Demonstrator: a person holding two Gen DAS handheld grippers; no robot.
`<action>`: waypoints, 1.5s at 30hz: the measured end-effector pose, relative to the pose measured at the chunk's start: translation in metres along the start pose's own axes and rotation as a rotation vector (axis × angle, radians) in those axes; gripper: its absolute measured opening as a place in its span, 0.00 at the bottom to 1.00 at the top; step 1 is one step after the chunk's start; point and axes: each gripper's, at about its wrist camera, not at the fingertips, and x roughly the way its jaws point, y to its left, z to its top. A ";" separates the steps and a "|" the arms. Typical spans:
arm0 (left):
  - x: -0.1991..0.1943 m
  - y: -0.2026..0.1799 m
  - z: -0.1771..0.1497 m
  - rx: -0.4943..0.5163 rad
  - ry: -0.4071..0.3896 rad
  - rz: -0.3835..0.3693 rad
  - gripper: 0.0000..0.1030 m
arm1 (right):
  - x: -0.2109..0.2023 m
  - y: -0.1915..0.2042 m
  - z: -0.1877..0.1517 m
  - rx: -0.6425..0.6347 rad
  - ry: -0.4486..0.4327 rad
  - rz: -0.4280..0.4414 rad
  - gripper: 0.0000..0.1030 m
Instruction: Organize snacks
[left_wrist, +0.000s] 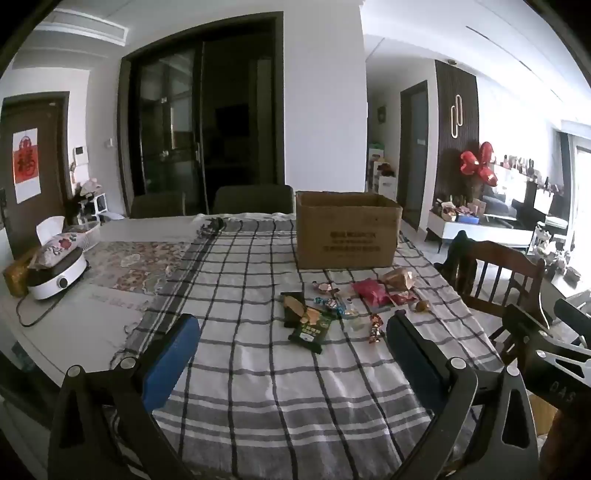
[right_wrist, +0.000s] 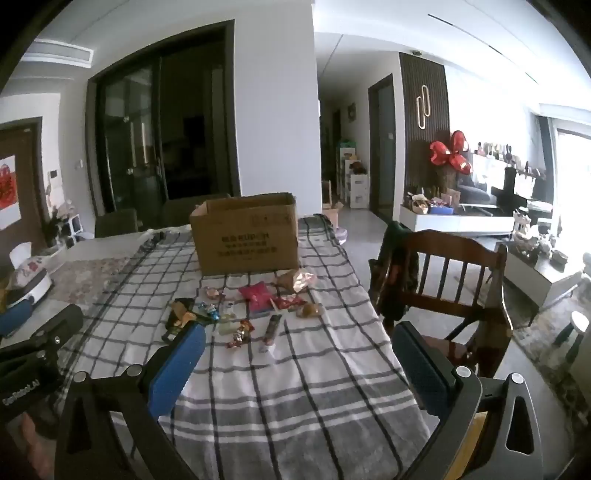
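The snacks (left_wrist: 347, 306) are seen lying loose in a small cluster on the checked tablecloth (left_wrist: 258, 387), just in front of the open cardboard box (left_wrist: 347, 236), which is taken here as the landmark. Nearest the box, a crumpled gold wrapper (right_wrist: 295, 279) and a pink packet (right_wrist: 258, 295) are being shown, with a bare strip of cloth between them and the box's front wall. Further from the box, a green packet (left_wrist: 308, 328) is lying flat, and small foil-wrapped sweets (left_wrist: 376, 328) are scattered beside it. A slim dark stick pack (right_wrist: 272, 328) is seen at the cluster's near edge, furthest from the box.

To the box's right, the cloth is seen ending at the table edge, and a wooden chair (right_wrist: 454, 280) is standing close against that side. To the box's left, the checked cloth is giving way to a floral cloth (left_wrist: 136, 266), where a white appliance (left_wrist: 55, 277) is resting well apart from the snacks.

On the near side of the cluster, away from the box, a broad stretch of cloth is left uncovered. The left gripper (left_wrist: 293, 350) is being held above it with its jaws spread wide and nothing between them. The right gripper (right_wrist: 299, 362) is likewise being held with its blue pads (right_wrist: 177, 362) far apart, gripping nothing, its right finger overhanging the table's edge towards the chair.
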 end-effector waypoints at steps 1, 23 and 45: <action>0.000 0.000 0.000 -0.002 -0.001 0.000 1.00 | 0.000 0.000 0.000 0.006 0.003 0.003 0.99; -0.008 -0.002 0.004 0.008 -0.023 0.002 1.00 | -0.001 -0.001 0.000 0.015 0.005 0.009 0.99; -0.013 -0.001 0.008 0.004 -0.032 0.001 1.00 | -0.002 0.000 0.001 0.014 0.003 0.010 0.99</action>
